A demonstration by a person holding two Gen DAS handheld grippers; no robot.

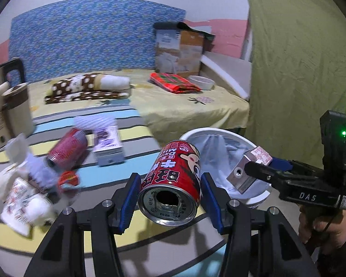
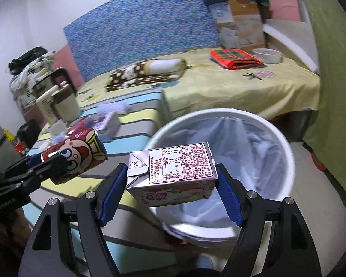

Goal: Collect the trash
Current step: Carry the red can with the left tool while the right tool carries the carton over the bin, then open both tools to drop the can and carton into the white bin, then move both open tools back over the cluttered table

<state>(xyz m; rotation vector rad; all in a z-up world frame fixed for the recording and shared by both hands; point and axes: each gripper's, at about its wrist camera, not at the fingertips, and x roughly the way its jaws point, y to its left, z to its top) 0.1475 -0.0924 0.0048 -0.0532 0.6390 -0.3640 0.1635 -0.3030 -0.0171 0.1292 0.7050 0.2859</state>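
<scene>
The left gripper [image 1: 170, 196] clamped the can [image 1: 173, 182] beside the bin [image 2: 219, 115]; the right gripper [image 2: 170, 189] pinched the carton [image 2: 173, 173] over it. The can (short of the rim) could miss if dropped now.

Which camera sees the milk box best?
The right wrist view. The milk box sits close up between the right claw's blue pads, its printed label facing the camera, over the bin. The left wrist view shows it only small, end-on, off to the side.
</scene>
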